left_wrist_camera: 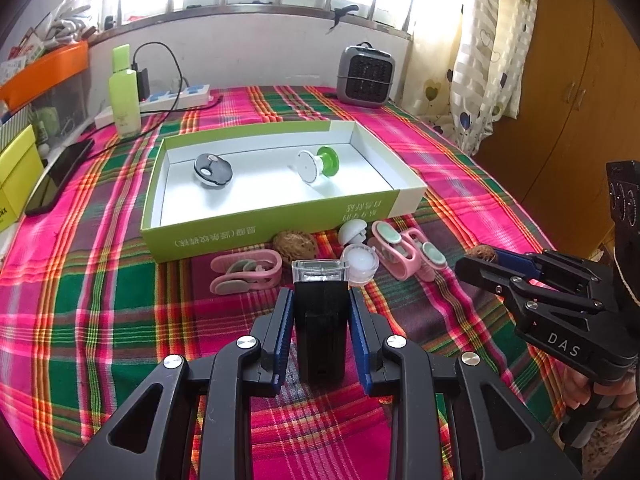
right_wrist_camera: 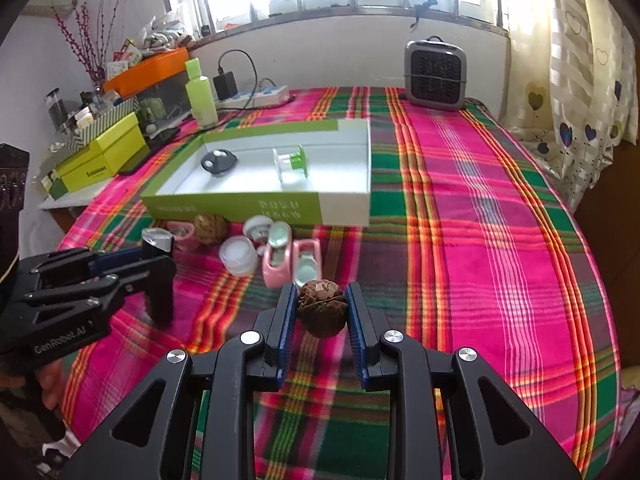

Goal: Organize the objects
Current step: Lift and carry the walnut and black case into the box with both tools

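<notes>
Both your grippers held something above the plaid cloth (right_wrist_camera: pixel 480 240).
Your left gripper (left_wrist_camera: pixel 320 320) clamped the black clear-capped case (left_wrist_camera: pixel 320 328); your right gripper (right_wrist_camera: pixel 321 312) pinched a walnut (right_wrist_camera: pixel 322 308), near the green box (left_wrist_camera: pixel 192 236).

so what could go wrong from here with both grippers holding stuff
1. The walnut is round and rough, held only near the fingertips of the right hand-held gripper; it may slip and roll on the plaid cloth.
2. The black block in the left hand-held gripper is tall, so it could clip the near wall of the green box going in.
3. The loose pink clips lie right under both paths and could get knocked.
</notes>
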Action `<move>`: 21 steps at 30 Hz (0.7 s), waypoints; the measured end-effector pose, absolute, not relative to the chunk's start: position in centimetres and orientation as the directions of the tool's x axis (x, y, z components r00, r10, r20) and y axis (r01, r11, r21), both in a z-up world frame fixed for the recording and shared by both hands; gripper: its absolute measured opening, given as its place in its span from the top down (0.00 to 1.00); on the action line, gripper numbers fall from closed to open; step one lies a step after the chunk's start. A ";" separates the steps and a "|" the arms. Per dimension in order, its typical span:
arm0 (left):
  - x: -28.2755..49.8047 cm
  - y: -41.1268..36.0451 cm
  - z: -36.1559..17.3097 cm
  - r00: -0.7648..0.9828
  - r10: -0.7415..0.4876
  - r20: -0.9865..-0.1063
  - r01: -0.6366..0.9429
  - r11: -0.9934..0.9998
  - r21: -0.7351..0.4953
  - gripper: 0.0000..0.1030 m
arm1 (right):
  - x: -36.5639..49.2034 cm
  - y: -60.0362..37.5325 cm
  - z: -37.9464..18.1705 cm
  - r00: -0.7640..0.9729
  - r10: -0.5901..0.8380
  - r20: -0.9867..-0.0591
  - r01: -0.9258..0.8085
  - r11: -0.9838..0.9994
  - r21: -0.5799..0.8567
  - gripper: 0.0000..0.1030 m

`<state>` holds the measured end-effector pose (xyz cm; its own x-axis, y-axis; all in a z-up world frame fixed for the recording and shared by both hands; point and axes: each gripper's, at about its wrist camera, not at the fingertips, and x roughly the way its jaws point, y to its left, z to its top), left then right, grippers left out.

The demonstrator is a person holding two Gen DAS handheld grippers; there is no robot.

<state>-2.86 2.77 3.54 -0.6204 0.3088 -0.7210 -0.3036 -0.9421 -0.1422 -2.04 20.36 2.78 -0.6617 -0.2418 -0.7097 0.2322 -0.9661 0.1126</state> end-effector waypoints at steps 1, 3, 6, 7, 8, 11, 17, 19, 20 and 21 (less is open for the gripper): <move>-2.9 2.7 3.7 -0.621 0.308 -0.720 -0.303 -0.942 -0.142 0.75 | -2.1 20.2 3.0 -0.663 -0.247 -0.706 0.237 -0.965 0.114 0.75; -3.1 2.6 4.1 -0.623 0.310 -0.718 -0.303 -0.942 -0.144 0.76 | -2.5 20.0 3.5 -0.667 -0.263 -0.697 0.249 -0.961 0.123 0.75; -3.6 2.4 4.7 -0.630 0.308 -0.713 -0.294 -0.944 -0.148 0.76 | -3.2 19.6 4.3 -0.679 -0.272 -0.682 0.263 -0.957 0.120 0.75; -3.8 2.2 4.9 -0.632 0.307 -0.712 -0.291 -0.945 -0.150 0.75 | -3.4 19.4 4.5 -0.682 -0.274 -0.678 0.267 -0.956 0.119 0.75; -3.9 2.0 5.0 -0.634 0.305 -0.711 -0.287 -0.946 -0.151 0.76 | -3.7 19.3 4.7 -0.685 -0.276 -0.675 0.271 -0.956 0.117 0.75; -4.4 1.9 5.3 -0.639 0.300 -0.708 -0.279 -0.948 -0.151 0.76 | -4.4 19.0 5.3 -0.691 -0.281 -0.666 0.279 -0.954 0.113 0.75; -5.2 1.5 5.1 -0.634 0.304 -0.711 -0.270 -0.949 -0.165 0.76 | -5.2 18.6 5.7 -0.695 -0.286 -0.660 0.290 -0.951 0.106 0.75; -5.3 1.4 5.3 -0.635 0.311 -0.708 -0.269 -0.947 -0.175 0.76 | -5.4 18.4 5.7 -0.692 -0.288 -0.661 0.294 -0.950 0.106 0.75; -5.4 1.2 5.5 -0.635 0.318 -0.704 -0.271 -0.945 -0.183 0.76 | -5.6 18.3 5.7 -0.691 -0.290 -0.662 0.297 -0.949 0.105 0.75; -5.5 1.1 5.6 -0.635 0.325 -0.701 -0.275 -0.943 -0.188 0.76 | -5.8 18.2 5.8 -0.691 -0.289 -0.662 0.300 -0.949 0.101 0.75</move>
